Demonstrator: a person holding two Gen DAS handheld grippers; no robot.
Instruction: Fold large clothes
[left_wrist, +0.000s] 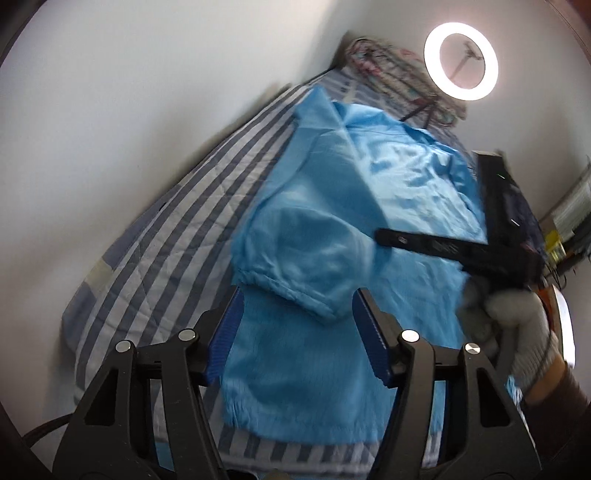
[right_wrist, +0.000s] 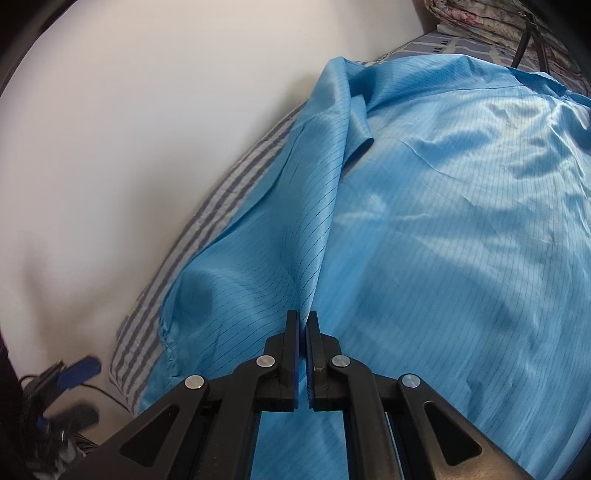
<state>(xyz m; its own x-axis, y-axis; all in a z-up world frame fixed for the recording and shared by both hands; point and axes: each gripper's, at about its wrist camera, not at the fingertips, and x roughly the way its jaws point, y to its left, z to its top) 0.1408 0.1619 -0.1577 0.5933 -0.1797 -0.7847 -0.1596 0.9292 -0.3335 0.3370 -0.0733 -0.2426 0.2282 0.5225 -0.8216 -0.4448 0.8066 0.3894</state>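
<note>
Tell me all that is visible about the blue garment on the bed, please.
The blue garment is large, of thin, glossy cloth with fine dark pinstripes. It lies spread and wrinkled over the striped bedsheet, beside the white wall. One sleeve with a gathered cuff is folded across the body. The right gripper is shut on a raised ridge of the cloth. The left gripper is open around the cuff, its pads not pressing it.

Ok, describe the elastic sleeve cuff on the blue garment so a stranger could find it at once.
Start at the striped bed along the white wall. A blue coat lies spread over it. The sleeve cuff is at its near end, between the left claw's pads; its gathered, puckered hem sets it apart from the smooth cloth around it.
</note>
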